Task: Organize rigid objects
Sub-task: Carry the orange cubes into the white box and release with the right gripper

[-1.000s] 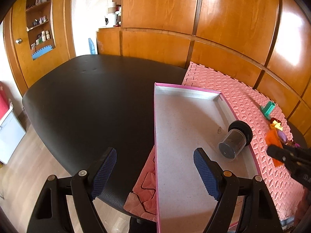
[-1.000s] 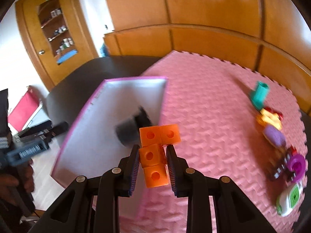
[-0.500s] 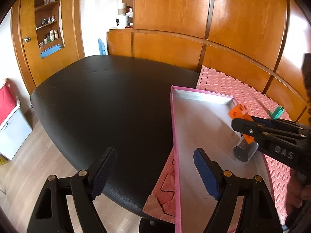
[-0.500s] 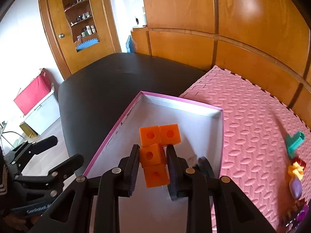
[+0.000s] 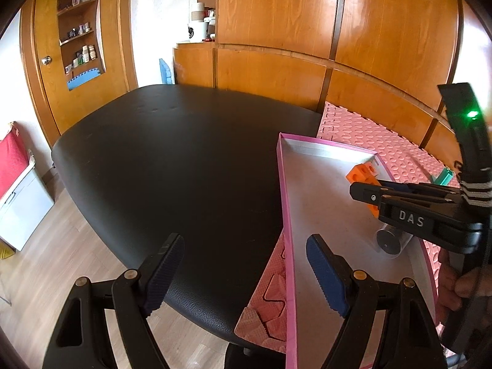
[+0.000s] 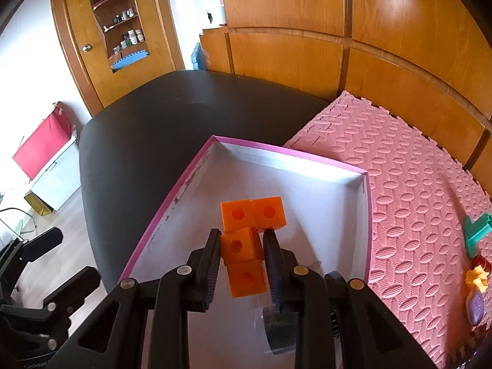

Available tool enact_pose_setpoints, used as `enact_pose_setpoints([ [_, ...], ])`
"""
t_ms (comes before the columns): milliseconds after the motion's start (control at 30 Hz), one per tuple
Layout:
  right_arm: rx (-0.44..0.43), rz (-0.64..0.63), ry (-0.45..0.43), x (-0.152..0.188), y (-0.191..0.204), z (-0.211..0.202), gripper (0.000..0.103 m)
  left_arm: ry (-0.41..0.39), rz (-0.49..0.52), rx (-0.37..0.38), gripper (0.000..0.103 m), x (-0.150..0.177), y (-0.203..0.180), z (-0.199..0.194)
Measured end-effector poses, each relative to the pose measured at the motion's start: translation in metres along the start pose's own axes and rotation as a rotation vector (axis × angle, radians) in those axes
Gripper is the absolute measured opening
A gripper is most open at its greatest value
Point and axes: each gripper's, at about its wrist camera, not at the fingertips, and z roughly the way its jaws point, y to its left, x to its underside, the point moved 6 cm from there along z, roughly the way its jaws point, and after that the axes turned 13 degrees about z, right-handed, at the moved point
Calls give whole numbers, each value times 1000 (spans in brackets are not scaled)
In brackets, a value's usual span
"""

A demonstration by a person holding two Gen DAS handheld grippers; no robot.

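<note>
My right gripper [image 6: 241, 246] is shut on an orange piece of joined cubes [image 6: 246, 240] and holds it over the white inside of the pink-rimmed box [image 6: 295, 184]. A clear jar with a black lid [image 6: 276, 329] lies in the box under my right fingers. In the left wrist view the box [image 5: 284, 203] is at the right, with the orange piece [image 5: 361, 173], the right gripper [image 5: 369, 192] and the jar [image 5: 390, 241] over it. My left gripper [image 5: 246, 273] is open and empty, straddling the box's near left rim.
The box lies on a pink foam mat [image 6: 415, 190] on a black table [image 5: 184, 160]. A teal piece [image 6: 476, 230], a yellow and red toy [image 6: 476, 273] and a purple toy [image 6: 475, 304] lie on the mat at the right. Wooden panels stand behind.
My right gripper has carried the orange piece from the mat's side to over the box, further in towards its far end. My left gripper has shifted slightly left and stayed open.
</note>
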Motion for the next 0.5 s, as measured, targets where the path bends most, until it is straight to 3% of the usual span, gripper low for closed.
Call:
enact_pose_setpoints([
  [500,69,27,43,-4,-11,25,27,2,9,-3,82,2,-1,-2],
])
